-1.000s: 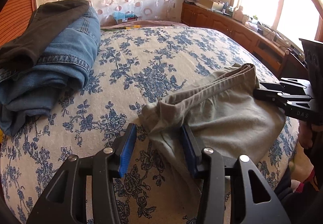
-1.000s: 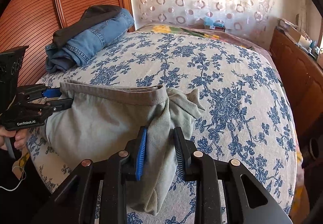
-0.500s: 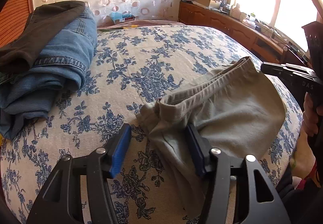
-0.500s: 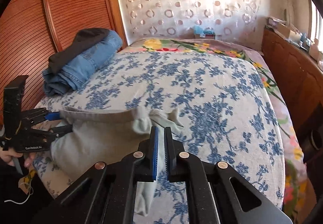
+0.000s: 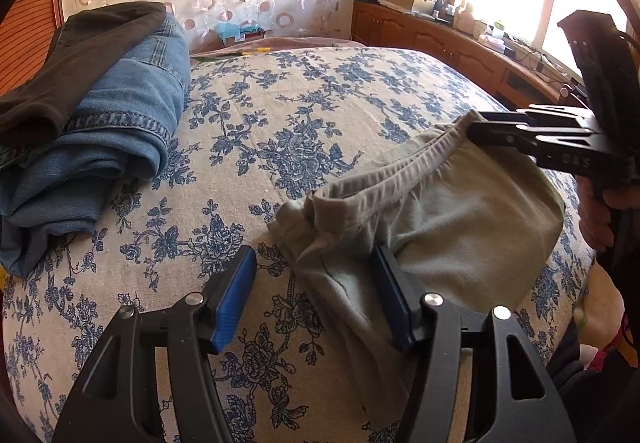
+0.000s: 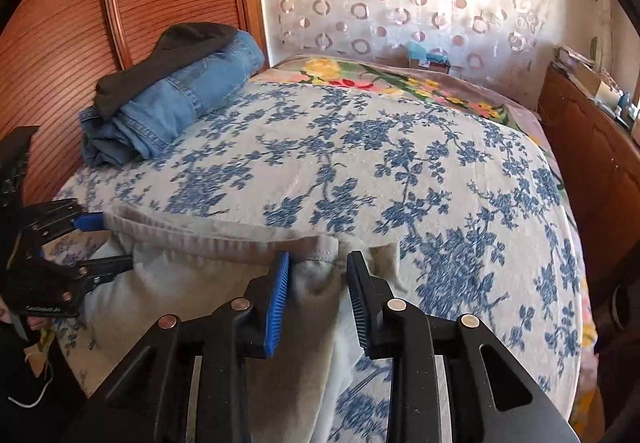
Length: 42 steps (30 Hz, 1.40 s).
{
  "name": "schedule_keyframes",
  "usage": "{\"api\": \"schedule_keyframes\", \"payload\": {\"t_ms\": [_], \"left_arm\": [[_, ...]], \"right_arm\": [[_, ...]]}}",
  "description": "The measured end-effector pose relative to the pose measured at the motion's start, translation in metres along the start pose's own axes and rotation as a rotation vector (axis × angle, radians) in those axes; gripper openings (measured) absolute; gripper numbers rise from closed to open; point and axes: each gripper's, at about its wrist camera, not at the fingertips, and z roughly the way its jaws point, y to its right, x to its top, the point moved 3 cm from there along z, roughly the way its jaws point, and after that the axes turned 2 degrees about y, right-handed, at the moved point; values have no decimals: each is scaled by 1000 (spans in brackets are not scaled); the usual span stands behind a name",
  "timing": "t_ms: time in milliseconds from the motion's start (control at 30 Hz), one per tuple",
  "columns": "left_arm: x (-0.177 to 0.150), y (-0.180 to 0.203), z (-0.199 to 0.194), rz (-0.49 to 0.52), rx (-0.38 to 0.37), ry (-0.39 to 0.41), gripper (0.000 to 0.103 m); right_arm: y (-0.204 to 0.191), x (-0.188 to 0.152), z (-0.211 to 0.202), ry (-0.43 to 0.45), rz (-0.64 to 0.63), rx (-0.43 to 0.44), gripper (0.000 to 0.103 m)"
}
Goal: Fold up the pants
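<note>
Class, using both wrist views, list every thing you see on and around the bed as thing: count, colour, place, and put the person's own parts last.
Grey-green cotton pants: one, lying on the near edge of the bed, waistband facing the headboard.
Folded blue denim jeans: one, far left of the bed.
Dark brown folded garment: one, lying on the jeans.
Blue floral cream bedspread: one, covering the bed.
Bright flowered blanket: one, multicoloured, far end of the bed.
Ribbed wooden headboard: one, reddish brown, left.
Wooden cabinets: a row, brown, under the window, cluttered on top.
Left tongs: black with blue pads, open astride the pants' edge.
Right tongs: black with blue pads, just opened around the waistband corner.
</note>
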Motion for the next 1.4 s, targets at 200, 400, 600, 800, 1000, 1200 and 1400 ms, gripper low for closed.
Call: {"api": "schedule_keyframes", "payload": {"t_ms": [200,400,600,800,1000,1200,1400], "left_arm": [[-1,-1,-5,-10,3,18,61],[-7,-2,-24,-41,-12,51,61],[-19,4,-40,-32,-17,70,61],[-31,10,-46,-25,-16,66,61],[-45,11,-53,-27,-23,49,61],[-56,18,-56,-10,-44,44,58],[-58,24,-54,1,-83,45,33]], "right_arm": [[-3,-3,-11,44,15,-29,30],[-11,-31,-46,84,7,-22,32],[-16,-65,-74,107,12,-39,33],[-16,-86,-93,100,45,-11,33],[-18,-92,-92,71,48,7,33],[-18,-95,-86,49,41,15,33],[-17,-97,-77,17,33,20,33]]}}
